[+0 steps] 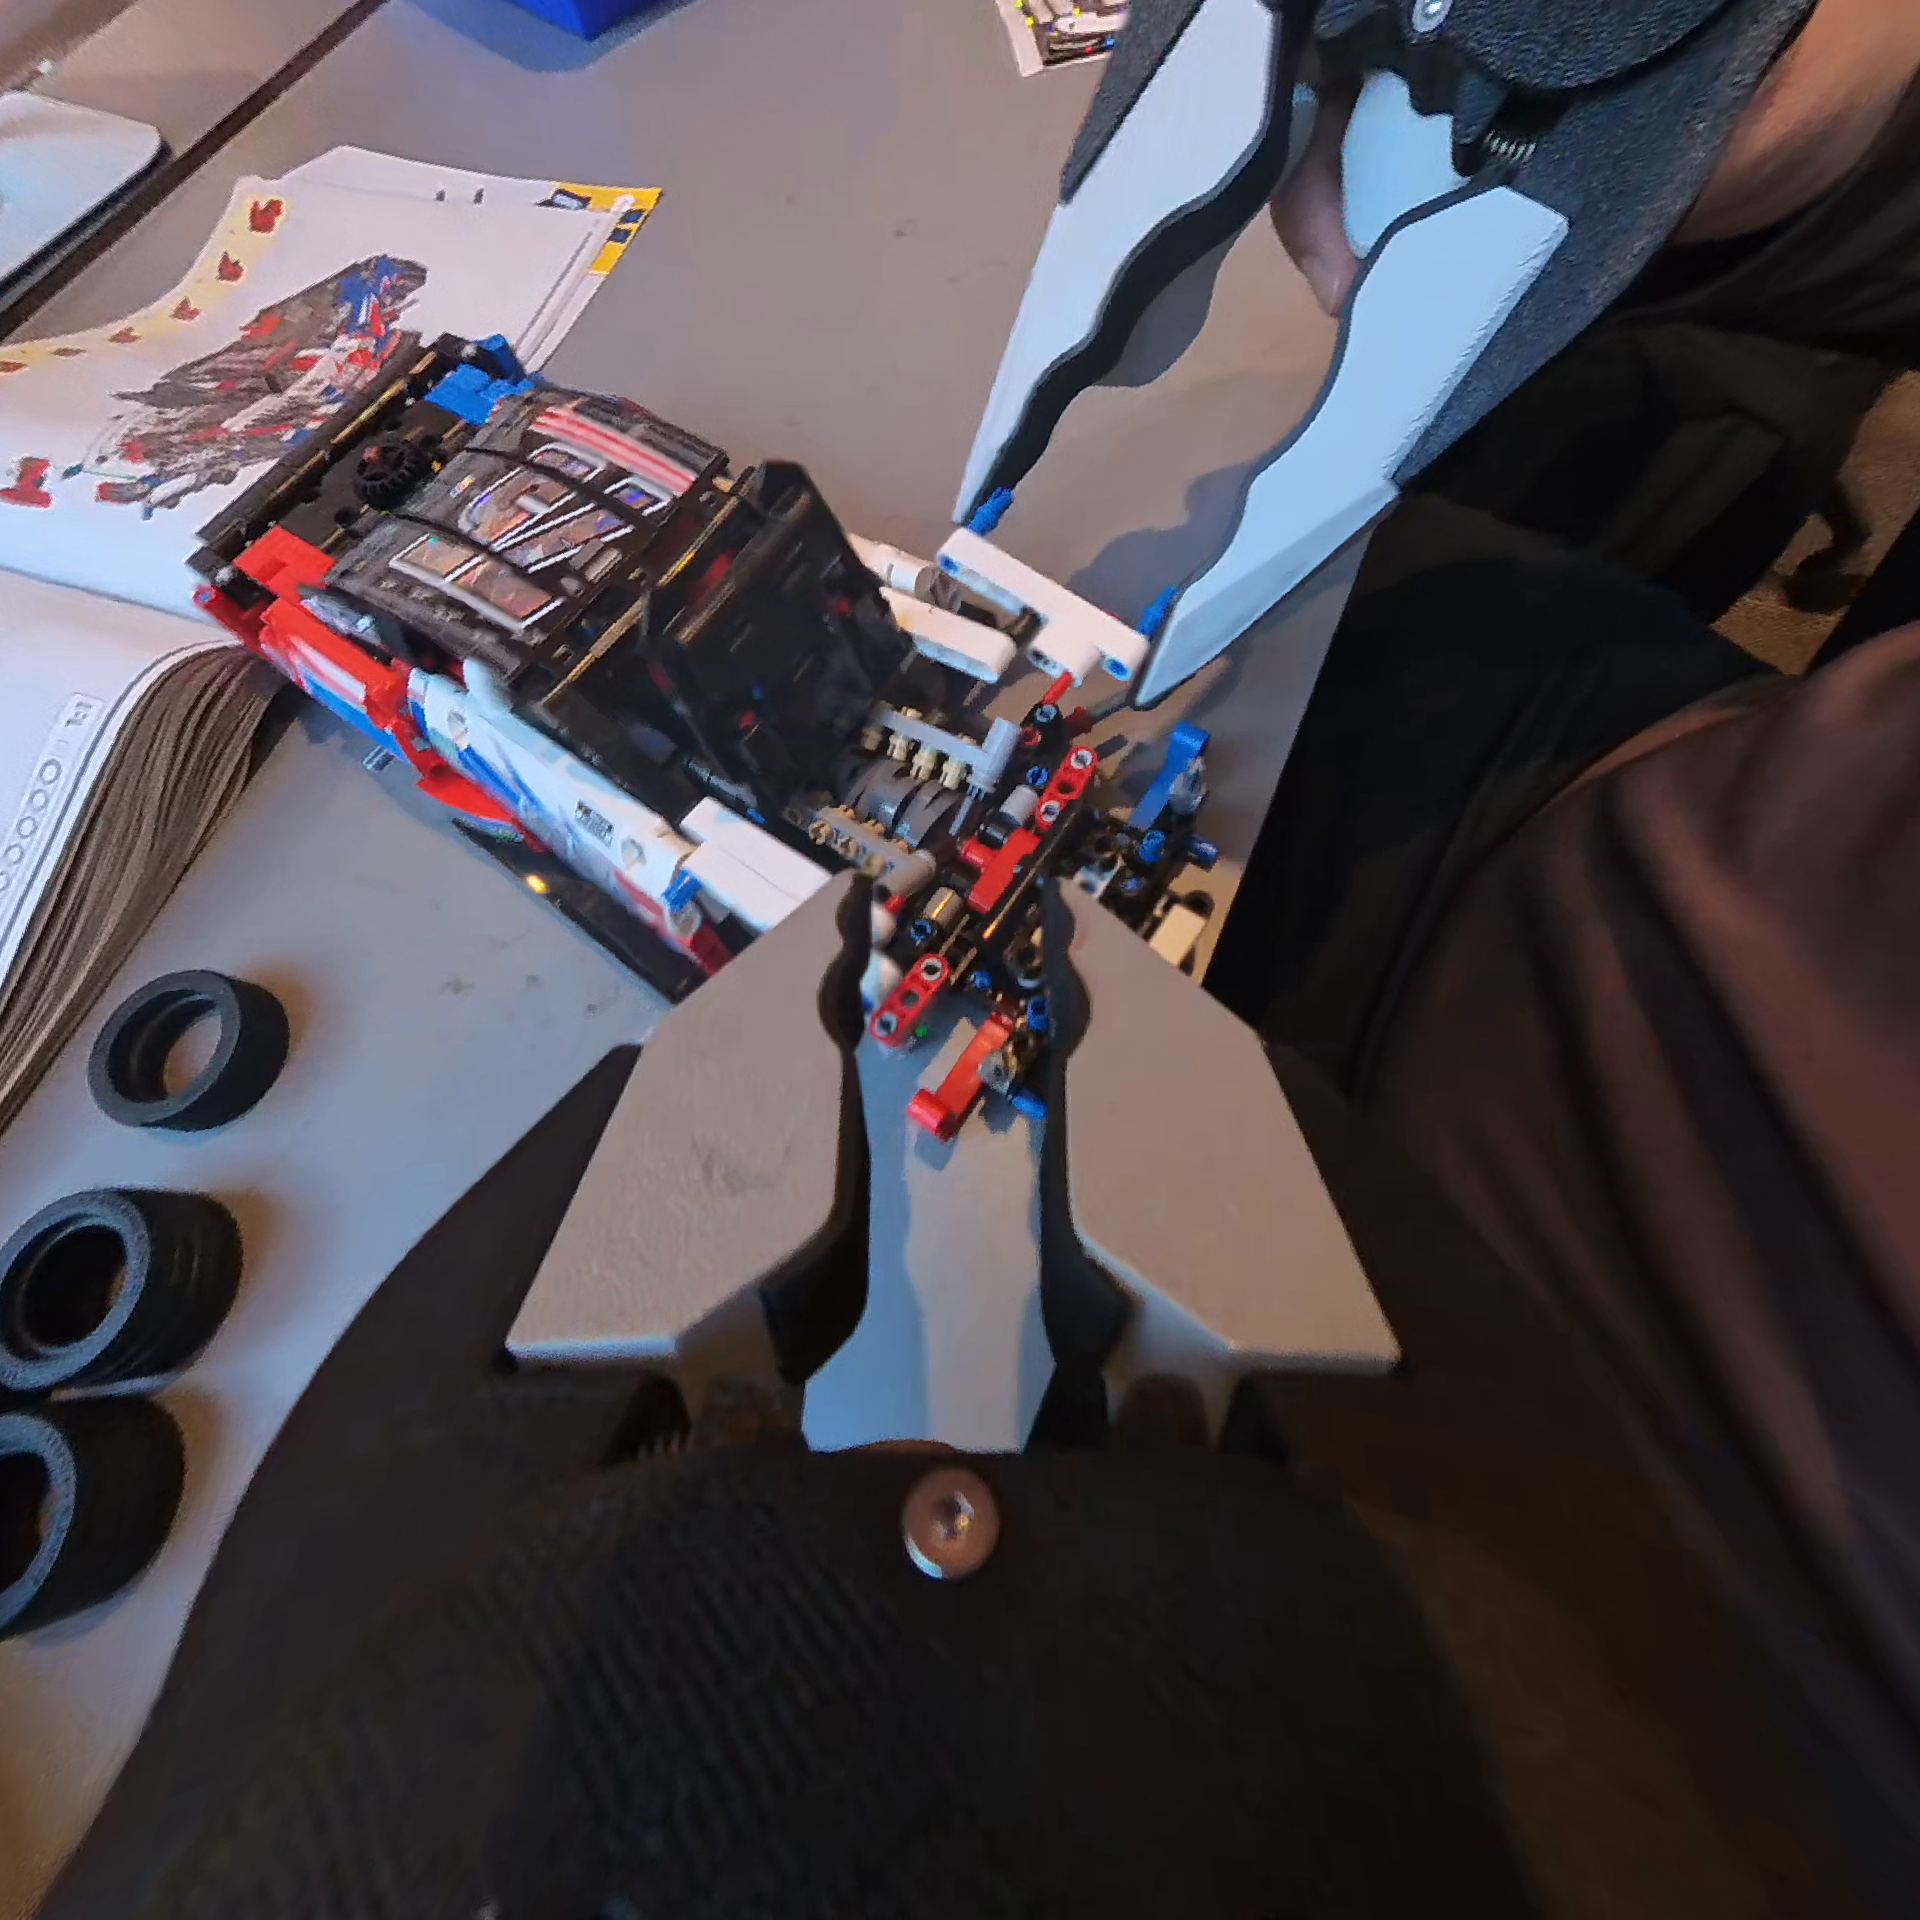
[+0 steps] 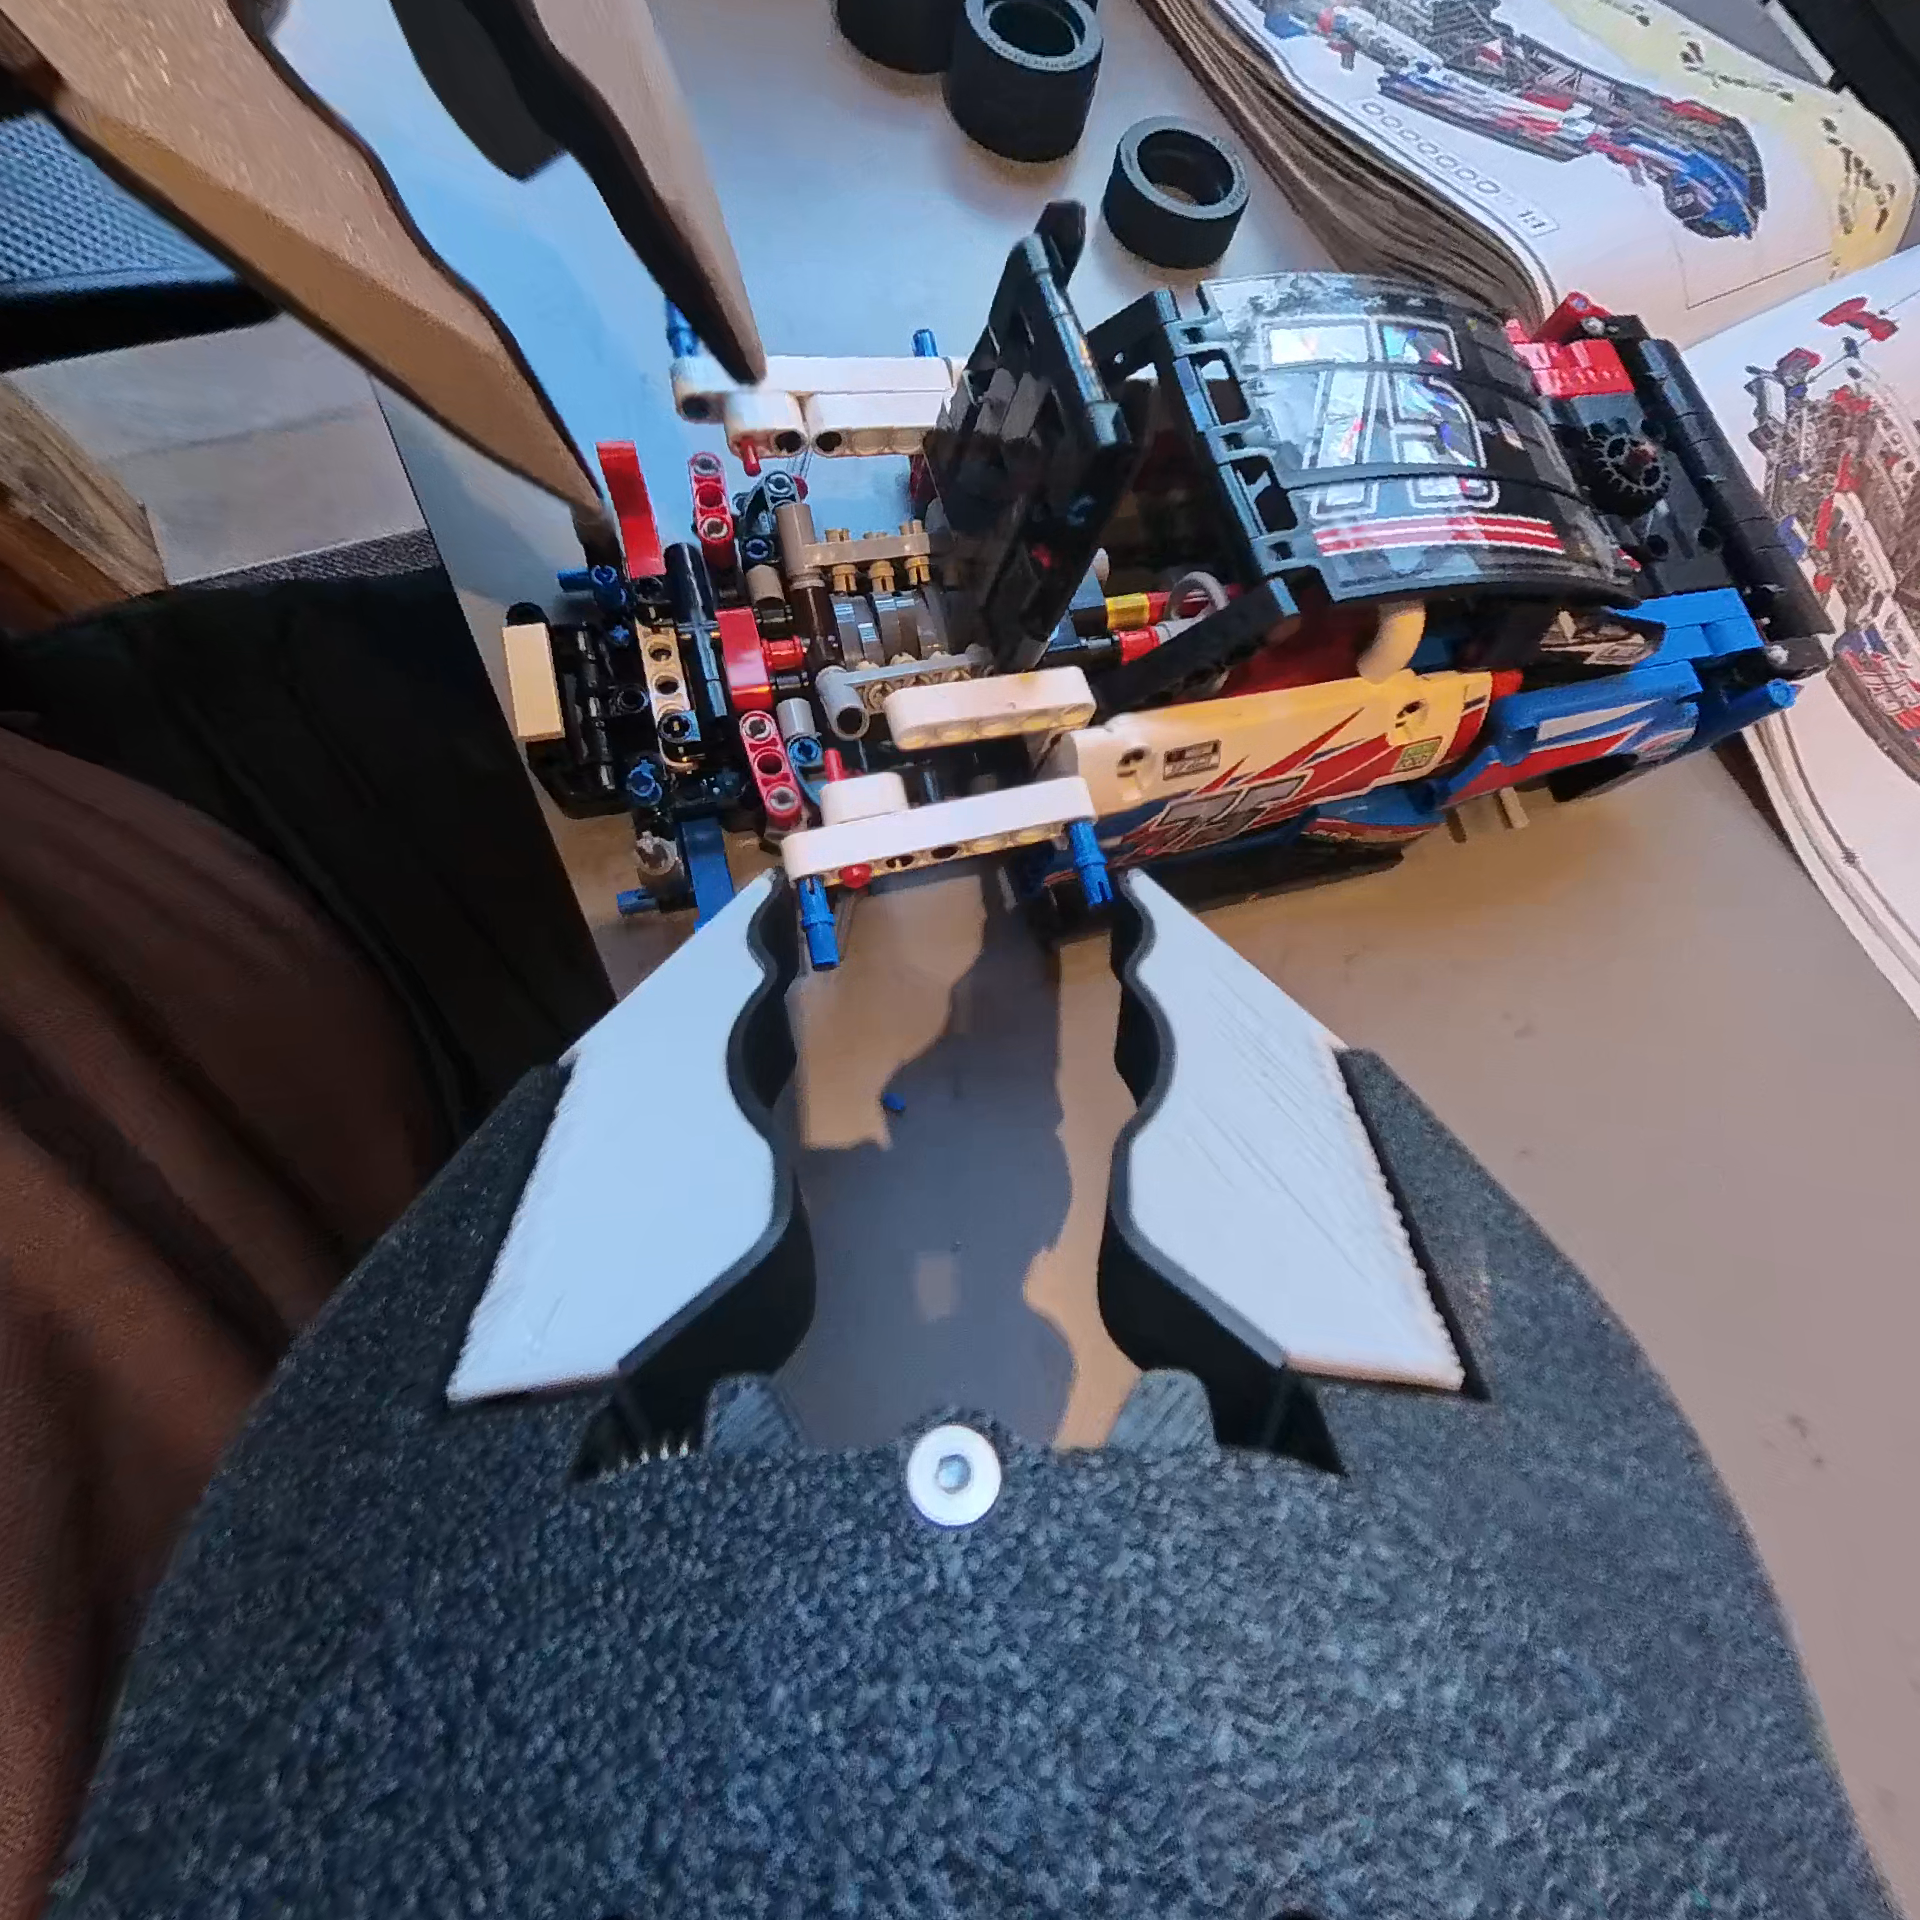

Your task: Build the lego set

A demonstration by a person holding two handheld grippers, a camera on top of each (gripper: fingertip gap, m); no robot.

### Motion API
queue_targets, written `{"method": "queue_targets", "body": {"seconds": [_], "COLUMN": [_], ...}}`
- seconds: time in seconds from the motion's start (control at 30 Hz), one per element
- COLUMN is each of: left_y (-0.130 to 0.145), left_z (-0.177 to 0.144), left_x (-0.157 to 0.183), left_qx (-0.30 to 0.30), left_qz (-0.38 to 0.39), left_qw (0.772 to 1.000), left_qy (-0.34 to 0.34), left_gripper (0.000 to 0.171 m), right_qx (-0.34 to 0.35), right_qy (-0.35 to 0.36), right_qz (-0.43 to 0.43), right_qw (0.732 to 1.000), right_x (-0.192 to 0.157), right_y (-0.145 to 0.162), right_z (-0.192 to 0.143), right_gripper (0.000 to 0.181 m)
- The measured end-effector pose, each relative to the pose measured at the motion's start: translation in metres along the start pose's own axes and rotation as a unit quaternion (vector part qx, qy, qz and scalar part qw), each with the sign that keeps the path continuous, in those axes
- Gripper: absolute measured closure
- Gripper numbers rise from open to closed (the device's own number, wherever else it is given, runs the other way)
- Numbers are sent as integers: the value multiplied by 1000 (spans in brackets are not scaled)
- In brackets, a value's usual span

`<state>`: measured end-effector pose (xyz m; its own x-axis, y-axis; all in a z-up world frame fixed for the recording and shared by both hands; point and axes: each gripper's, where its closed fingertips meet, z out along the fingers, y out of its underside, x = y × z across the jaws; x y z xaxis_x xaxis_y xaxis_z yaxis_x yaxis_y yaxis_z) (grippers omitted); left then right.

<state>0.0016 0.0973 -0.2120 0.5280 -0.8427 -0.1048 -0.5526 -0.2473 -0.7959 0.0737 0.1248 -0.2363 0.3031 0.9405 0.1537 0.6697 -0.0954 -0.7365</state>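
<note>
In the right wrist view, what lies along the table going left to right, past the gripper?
Person's brown sleeve → lego car's open chassis end → black hinged panel → car's stickered roof → open instruction booklet.

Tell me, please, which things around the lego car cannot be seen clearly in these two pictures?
- Left wrist view: lego car front is motion-blurred; left gripper fingers cover part of its rear chassis.
- Left wrist view: lowest black tyre is cut by the left edge.
- Right wrist view: instruction booklet runs off the edges.
</note>
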Motion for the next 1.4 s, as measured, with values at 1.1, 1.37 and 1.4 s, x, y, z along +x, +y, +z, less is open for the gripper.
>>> {"method": "queue_targets", "body": {"seconds": [1.1,1.37,1.4], "left_y": [45,42,43], "left_z": [-21,-24,-24], "left_x": [-33,-33,-32], "left_qx": [92,109,109], "left_qz": [-170,-177,-177], "left_qw": [980,976,977], "left_qy": [45,56,56], "left_gripper": [138,140,140], "right_qx": [25,24,25], "right_qy": [-23,-30,-30], "right_qz": [35,40,40], "right_qw": [999,998,998], "right_x": [5,2,2], "right_y": [16,17,17], "right_z": [-3,0,0], "right_gripper": [121,121,121]}}
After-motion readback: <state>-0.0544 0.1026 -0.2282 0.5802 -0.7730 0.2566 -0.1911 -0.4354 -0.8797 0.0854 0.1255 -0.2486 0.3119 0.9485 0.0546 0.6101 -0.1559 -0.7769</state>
